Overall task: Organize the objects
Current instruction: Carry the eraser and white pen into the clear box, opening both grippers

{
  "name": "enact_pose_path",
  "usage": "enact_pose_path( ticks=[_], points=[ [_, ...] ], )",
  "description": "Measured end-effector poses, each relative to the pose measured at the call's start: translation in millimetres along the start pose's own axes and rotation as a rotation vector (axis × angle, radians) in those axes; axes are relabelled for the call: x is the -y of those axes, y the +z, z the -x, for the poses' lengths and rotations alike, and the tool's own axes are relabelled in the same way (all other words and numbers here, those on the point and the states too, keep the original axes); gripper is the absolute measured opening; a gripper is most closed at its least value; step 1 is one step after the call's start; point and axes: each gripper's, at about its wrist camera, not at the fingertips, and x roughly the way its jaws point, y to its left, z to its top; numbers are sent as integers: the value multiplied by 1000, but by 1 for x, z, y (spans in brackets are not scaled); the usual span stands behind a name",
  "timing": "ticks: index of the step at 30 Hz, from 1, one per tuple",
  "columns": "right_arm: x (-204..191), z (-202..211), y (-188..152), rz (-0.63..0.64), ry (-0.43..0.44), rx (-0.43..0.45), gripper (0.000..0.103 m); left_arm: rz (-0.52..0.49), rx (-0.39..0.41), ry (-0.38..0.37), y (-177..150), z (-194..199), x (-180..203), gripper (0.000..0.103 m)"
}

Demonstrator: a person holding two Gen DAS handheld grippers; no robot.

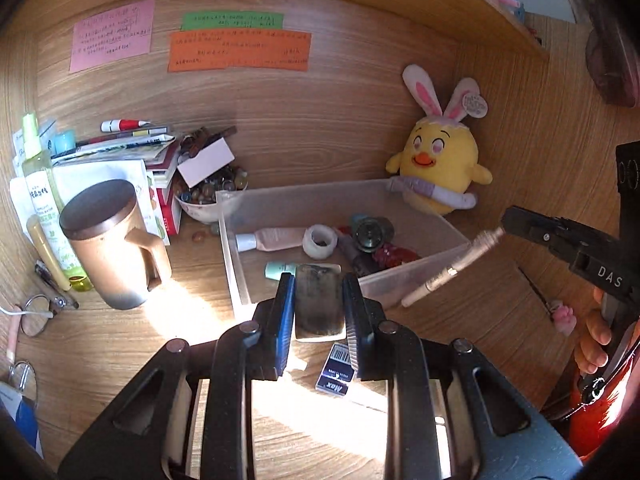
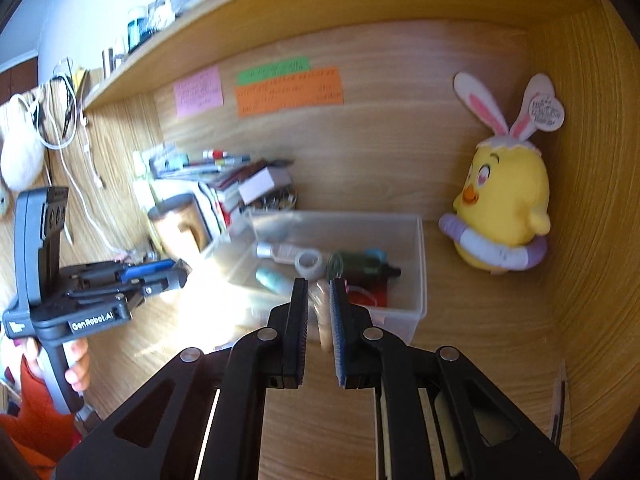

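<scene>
Two handheld grippers holding small items above a wooden desk, in front of a clear plastic bin.

The left gripper [image 1: 319, 304] is clamping a dark, flat rectangular block [image 1: 319, 300] between its pads, above the desk [image 1: 120, 344] just off the bin's near edge. The right gripper [image 2: 319, 312] is pinching a slim pale tube [image 1: 452, 272] between nearly closed fingers; the tube is slanting across the bin's near right corner. The clear plastic bin [image 1: 416, 276] is sitting toward the desk's back edge, holding a pink tube [image 1: 276, 239], a tape roll [image 1: 319, 242] and other small items. A yellow chick plush [image 1: 440, 164] is leaning in the back right corner; a brown mug [image 1: 116, 248] is standing left of the bin, and a small blue box [image 1: 336, 372] is lying at the desk's front.
</scene>
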Motion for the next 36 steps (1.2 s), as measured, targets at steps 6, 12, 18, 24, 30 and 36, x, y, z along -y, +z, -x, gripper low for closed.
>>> enact_pose_path(
  ticks=[6,12,18,24,30,36],
  points=[
    [1,-22,-9,41,-24,-83,10,10,-13,-5,0,-8,-2,23],
    [10,-56,-50,76,-17,-287,13,6,-53,6,-2,-21,-5,23],
    [24,-82,-73,140,-98,-391,24,23,-73,5,7,-36,-11,23],
    [29,-99,-74,142,-42,-427,24,13,-123,26,16,-61,-14,23],
    [19,-92,-82,156,42,-419,10,-6,-164,47,25,-82,-15,23],
    [12,-66,-81,135,80,-350,10,-11,-219,60,26,-103,-16,23]
  ],
)
